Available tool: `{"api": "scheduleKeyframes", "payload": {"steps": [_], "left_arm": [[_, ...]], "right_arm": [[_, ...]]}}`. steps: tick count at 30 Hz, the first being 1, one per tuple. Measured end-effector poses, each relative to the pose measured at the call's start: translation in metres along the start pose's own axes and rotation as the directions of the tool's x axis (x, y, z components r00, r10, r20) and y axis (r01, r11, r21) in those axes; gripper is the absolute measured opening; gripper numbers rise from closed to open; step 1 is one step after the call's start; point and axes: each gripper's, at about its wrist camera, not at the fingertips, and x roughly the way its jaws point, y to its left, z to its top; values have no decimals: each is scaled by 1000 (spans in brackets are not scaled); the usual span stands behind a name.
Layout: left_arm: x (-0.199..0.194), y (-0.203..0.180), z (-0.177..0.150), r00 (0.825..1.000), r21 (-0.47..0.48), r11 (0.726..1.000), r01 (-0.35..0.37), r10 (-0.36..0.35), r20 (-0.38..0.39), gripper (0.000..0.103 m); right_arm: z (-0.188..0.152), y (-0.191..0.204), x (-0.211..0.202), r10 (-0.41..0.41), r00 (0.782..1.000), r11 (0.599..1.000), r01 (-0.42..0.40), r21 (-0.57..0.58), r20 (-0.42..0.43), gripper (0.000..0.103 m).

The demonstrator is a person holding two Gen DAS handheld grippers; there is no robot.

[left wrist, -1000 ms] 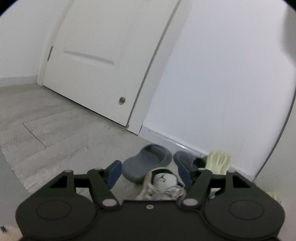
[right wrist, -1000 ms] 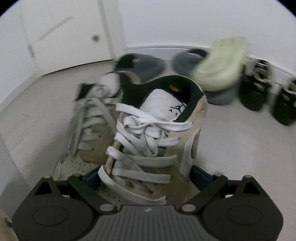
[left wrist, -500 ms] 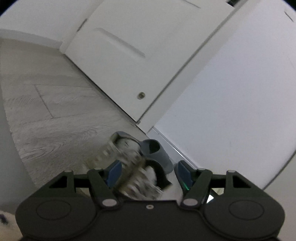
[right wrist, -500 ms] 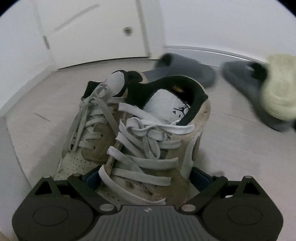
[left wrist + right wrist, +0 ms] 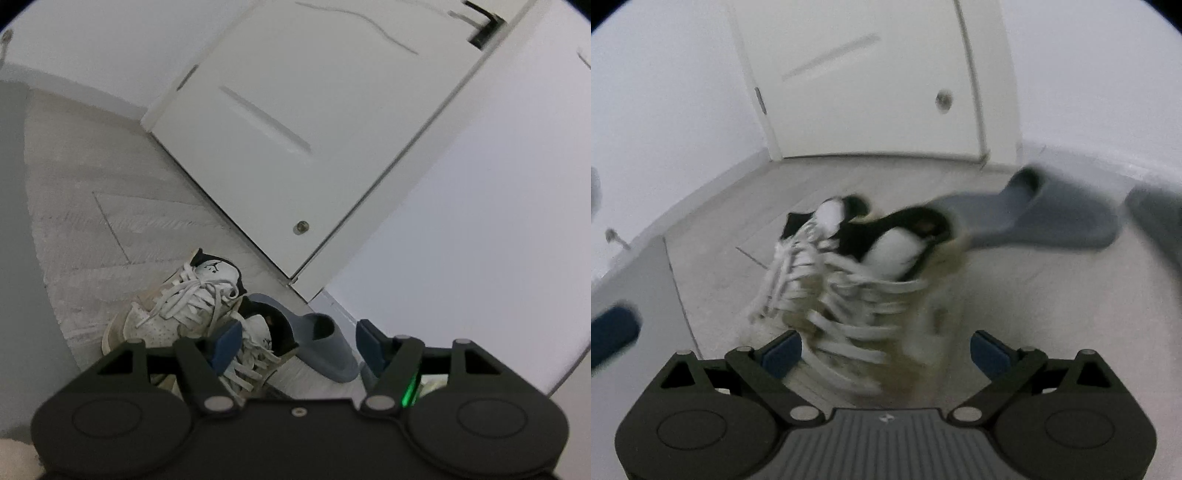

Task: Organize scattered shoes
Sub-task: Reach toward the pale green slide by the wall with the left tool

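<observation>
Tan suede and white leather make up the pair of sneakers, each with a black collar lining, a white tongue carrying a small black logo, and thick white laces, scuffed and grubby along the toe. The near sneaker (image 5: pixel 882 306) sits on the floor directly ahead of the right gripper (image 5: pixel 886 350), toe toward the camera; it is motion-blurred in the right wrist view, so fine detail is lost. The far sneaker (image 5: pixel 812 251) stands just beside it on its left, the two touching or nearly so along their sides. In the left wrist view the same pair appears: far sneaker (image 5: pixel 177 306) fully visible on the pale wood-grain floor (image 5: pixel 110 229), near sneaker (image 5: pixel 258 350) partly hidden behind the left gripper's (image 5: pixel 299 341) blue pad. A grey slide sandal (image 5: pixel 1045 218) lies just beyond the near sneaker's heel, close to the white baseboard; whether it touches the heel cannot be told through the blur. A second grey sandal (image 5: pixel 1156 218) shows at the right edge, cut off. Right gripper: jaws spread wide, blue pads standing off either side of the near sneaker's forefoot with visible gaps, gripping nothing. Left gripper: jaws also wide, holding nothing, with the grey slide sandal (image 5: pixel 317 347) seen between the pads farther off. Behind the shoes stand a white panelled door (image 5: pixel 295 122) and a plain white wall (image 5: pixel 480 221).
</observation>
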Motion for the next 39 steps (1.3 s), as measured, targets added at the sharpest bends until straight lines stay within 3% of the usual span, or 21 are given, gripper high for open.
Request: {"api": "scheduleKeyframes", "payload": {"steps": [3,6,10,12,13,14,15,16,17,19,21,24,27,30,33,35,37,39], "left_arm": [[4,-23,-11,999,134,990,32,-29,-29,70],[4,-54,-30,995,288,953,90,-72,-75,71],[3,-106,-68,969,445,865,231,-165,-183,74],[3,-132,-91,948,480,825,298,-198,-248,74],[4,-144,-103,936,487,809,330,-212,-282,74],[5,-159,-118,918,494,786,372,-234,-320,74],[7,-179,-138,893,499,755,426,-265,-363,74],[9,-197,-156,869,502,724,473,-289,-403,74],[12,-211,-172,846,505,695,512,-306,-436,74],[17,-239,-202,802,514,632,580,-331,-497,74],[22,-271,-241,757,540,542,644,-349,-553,74],[33,-300,-284,716,554,462,693,-349,-604,74],[50,-316,-317,667,525,422,739,-348,-659,74],[60,-325,-344,661,562,352,749,-327,-676,74],[68,-330,-361,685,604,325,728,-300,-664,74],[71,-333,-368,700,622,322,713,-286,-654,74],[75,-339,-374,727,649,329,686,-271,-631,73],[84,-340,-377,721,629,356,691,-270,-638,61]], "right_arm": [[-9,-43,-48,-125,992,991,126,-47,9,98],[-16,-104,-115,-265,963,962,267,-57,40,98],[-38,-185,-209,-495,867,869,495,20,49,103],[-66,-225,-256,-599,800,796,591,128,32,103],[-80,-240,-271,-628,778,767,616,176,15,103],[-95,-259,-287,-662,749,724,647,240,-21,103],[-111,-282,-301,-696,713,653,678,338,-85,103],[-118,-298,-312,-709,696,598,678,428,-114,103],[-121,-309,-322,-700,707,580,645,498,-101,103],[-126,-330,-342,-651,758,575,521,631,-32,103],[-133,-337,-349,-614,788,585,425,691,36,103],[-140,-342,-345,-619,786,573,438,693,16,103],[-140,-344,-340,-643,765,570,485,663,-7,102],[-136,-342,-340,-641,766,593,456,663,46,102],[-137,-343,-340,-629,775,601,436,670,59,102],[-137,-343,-340,-619,783,606,429,670,59,102],[-135,-343,-339,-614,786,612,423,669,65,102],[-134,-341,-341,-612,788,616,416,669,74,102]]}}
